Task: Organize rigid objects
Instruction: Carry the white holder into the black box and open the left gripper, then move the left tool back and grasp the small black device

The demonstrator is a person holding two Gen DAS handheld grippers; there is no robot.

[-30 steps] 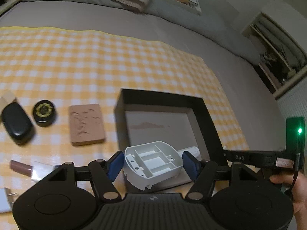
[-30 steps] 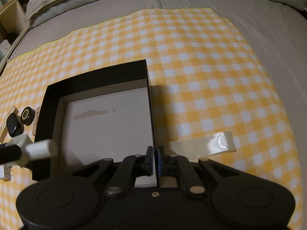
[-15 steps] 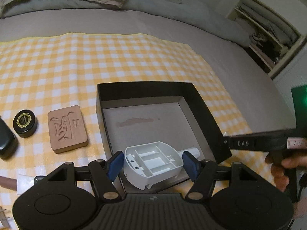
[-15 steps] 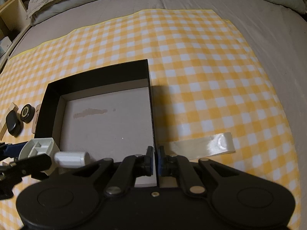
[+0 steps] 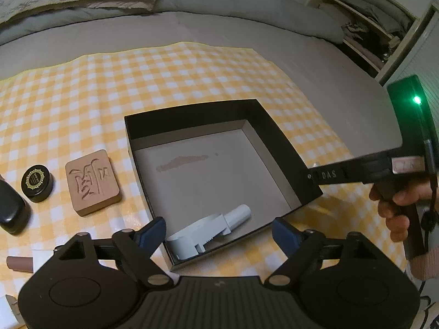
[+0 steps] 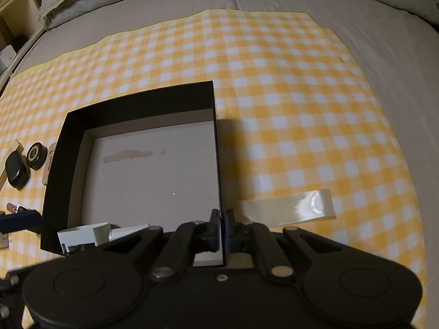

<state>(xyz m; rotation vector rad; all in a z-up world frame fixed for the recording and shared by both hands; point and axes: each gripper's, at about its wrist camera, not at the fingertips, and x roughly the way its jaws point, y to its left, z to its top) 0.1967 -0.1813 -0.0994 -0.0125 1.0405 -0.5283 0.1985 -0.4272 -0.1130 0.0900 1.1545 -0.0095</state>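
- White plastic part lies inside the black box, in the near left corner of its pale floor, tilted with its round nozzle end pointing toward the box's middle
- Left gripper hovers just above that corner, its blue-padded fingers spread wide and holding nothing; the part sits between and below them
- Right gripper has its fingers nearly together, pinching the right wall of the box near its front corner
- The box rests on a yellow checked cloth spread over a grey bed
- Left of the box, on the cloth: a tan carved block just beside the wall, then a round black tin with gold emblem, then a black oval case
- A brown tube lies near the left gripper's body
- A strip of clear tape lies on the cloth right of the box
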